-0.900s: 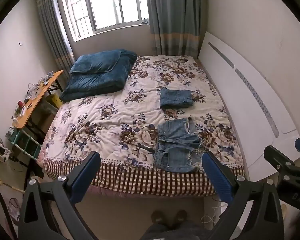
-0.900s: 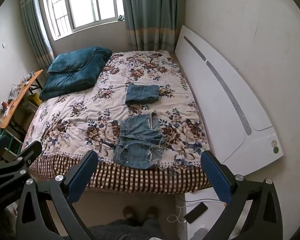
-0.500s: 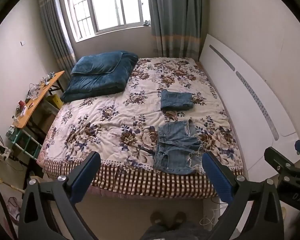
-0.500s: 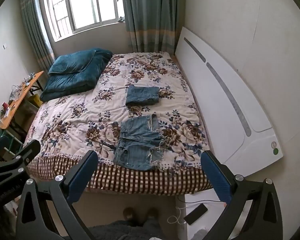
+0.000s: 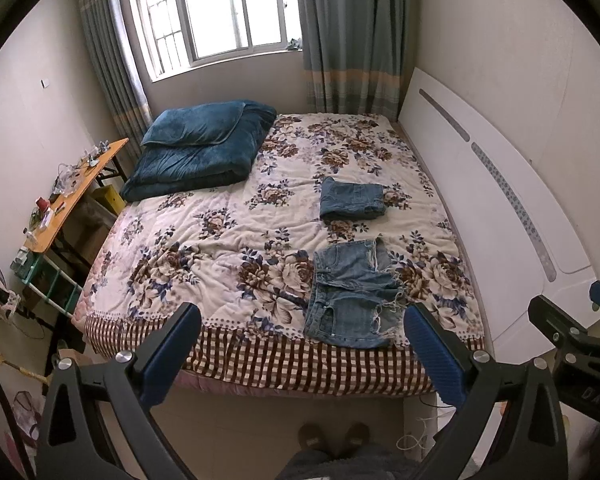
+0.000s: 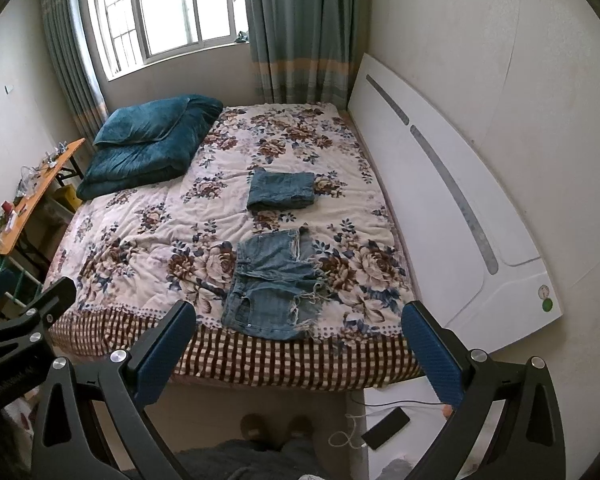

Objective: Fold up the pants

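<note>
Light blue frayed denim shorts (image 5: 350, 294) lie spread flat near the foot edge of the floral bed (image 5: 220, 236); they also show in the right wrist view (image 6: 272, 286). A folded darker denim garment (image 5: 352, 199) lies behind them, also in the right wrist view (image 6: 282, 190). My left gripper (image 5: 300, 350) is open and empty, held above the floor short of the bed. My right gripper (image 6: 298, 348) is open and empty, likewise short of the bed edge.
A folded teal blanket (image 5: 200, 148) sits at the bed's far left. A white headboard panel (image 5: 492, 208) runs along the right. A cluttered orange desk (image 5: 72, 192) stands left. A phone with cable (image 6: 386, 427) lies on a white stand below right. My feet (image 5: 332, 438) are on the floor.
Both grippers have drifted slightly, so the bed and shorts sit a little lower in view. Both stay open and nothing on the bed has moved.
</note>
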